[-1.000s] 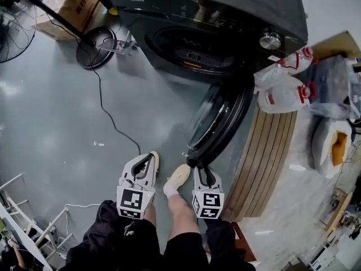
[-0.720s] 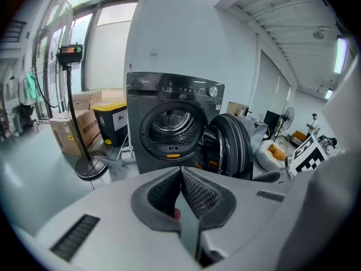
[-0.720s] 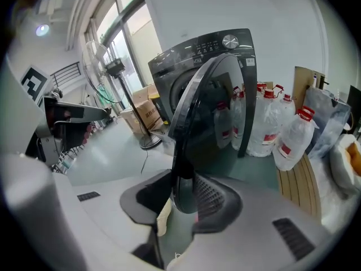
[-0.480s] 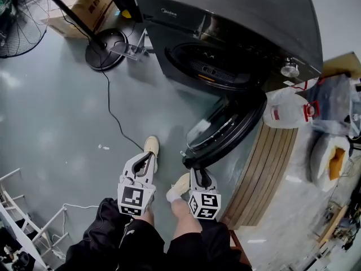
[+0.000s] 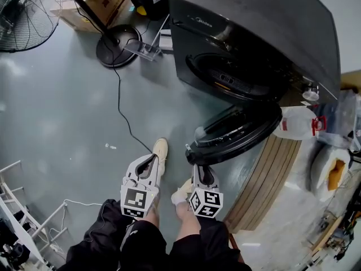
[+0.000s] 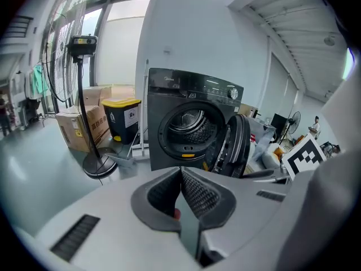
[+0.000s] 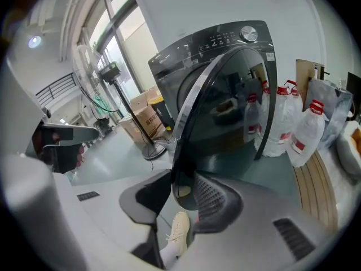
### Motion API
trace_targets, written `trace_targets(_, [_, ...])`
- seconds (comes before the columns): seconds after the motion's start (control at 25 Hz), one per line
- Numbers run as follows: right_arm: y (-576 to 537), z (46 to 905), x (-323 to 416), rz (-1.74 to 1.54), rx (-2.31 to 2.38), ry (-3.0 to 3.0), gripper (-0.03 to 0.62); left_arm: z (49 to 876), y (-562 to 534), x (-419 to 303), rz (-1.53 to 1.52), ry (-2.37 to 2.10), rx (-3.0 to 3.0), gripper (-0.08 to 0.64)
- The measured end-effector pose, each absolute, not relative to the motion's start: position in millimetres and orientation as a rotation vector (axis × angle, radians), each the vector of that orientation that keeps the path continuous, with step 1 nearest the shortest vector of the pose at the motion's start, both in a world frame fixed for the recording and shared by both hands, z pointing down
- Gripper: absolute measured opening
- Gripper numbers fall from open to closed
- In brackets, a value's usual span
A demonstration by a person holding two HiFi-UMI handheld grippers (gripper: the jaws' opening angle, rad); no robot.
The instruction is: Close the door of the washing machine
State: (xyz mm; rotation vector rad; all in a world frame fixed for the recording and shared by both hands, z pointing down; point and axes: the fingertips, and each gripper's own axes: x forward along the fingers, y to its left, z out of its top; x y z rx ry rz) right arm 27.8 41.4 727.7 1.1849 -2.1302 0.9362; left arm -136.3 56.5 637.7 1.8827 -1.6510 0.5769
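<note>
- First, head view: washer (image 5: pixel 265 33) at upper right, drum mouth uncovered. The door (image 5: pixel 242 131) hangs partly swung out from the washer's right side, its free rim toward the person.
- The right gripper (image 5: pixel 197 167) sits at that rim. The left gripper (image 5: pixel 151 158) is beside it over the floor, next to a shoe (image 5: pixel 160 151) and well apart from the door.
- A fan base (image 5: pixel 117 45) and a cable (image 5: pixel 119 95) lie left of the washer.
- Left gripper view: jaws clenched tip to tip, nothing between them. The washer is ahead with its drum visible and the door ajar at its right.
- Right gripper view: the door rim stands between the jaws with both pads against it, so the claw grasps the door. The jaws have just been opening slightly.
- The door glass fills the view ahead, with jugs (image 7: pixel 307 134) to its right.
</note>
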Motion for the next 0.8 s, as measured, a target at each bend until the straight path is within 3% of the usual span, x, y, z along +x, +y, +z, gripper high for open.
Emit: trace_targets(0.8, [-21, 711, -59, 0.687, 1.117, -2.154, 0.117, 638, 26, -199, 0.553, -1.619, 1.868, 0.025])
